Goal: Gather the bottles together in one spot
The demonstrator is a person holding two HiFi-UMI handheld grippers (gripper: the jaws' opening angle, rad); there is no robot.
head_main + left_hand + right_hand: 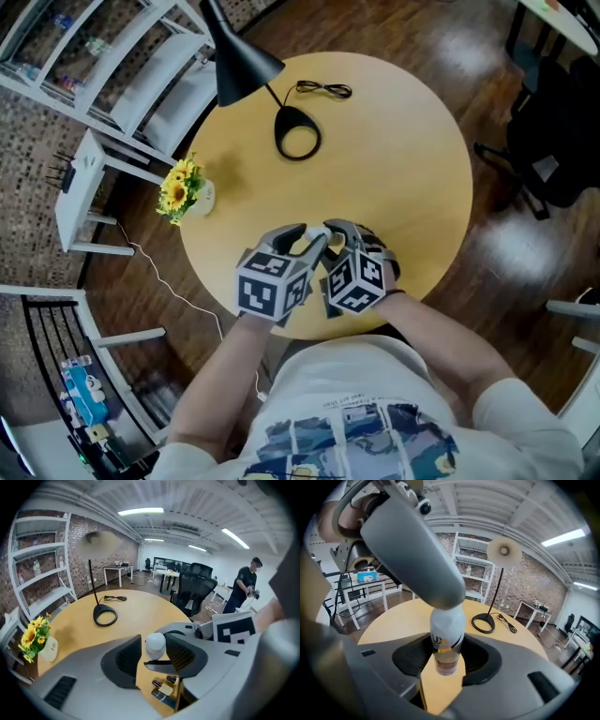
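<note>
now both tilt down: right gripper [446, 660] jaws clamp the bottle [446, 637], left gripper [154, 656] jaws released.

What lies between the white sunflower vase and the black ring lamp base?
Nothing: the head view shows bare yellow tabletop from the white vase to the black ring-shaped lamp base.

Smooth matt wooden table [403, 141], glossy plastic white bottle [446, 637], matt black lamp [239, 58].
</note>
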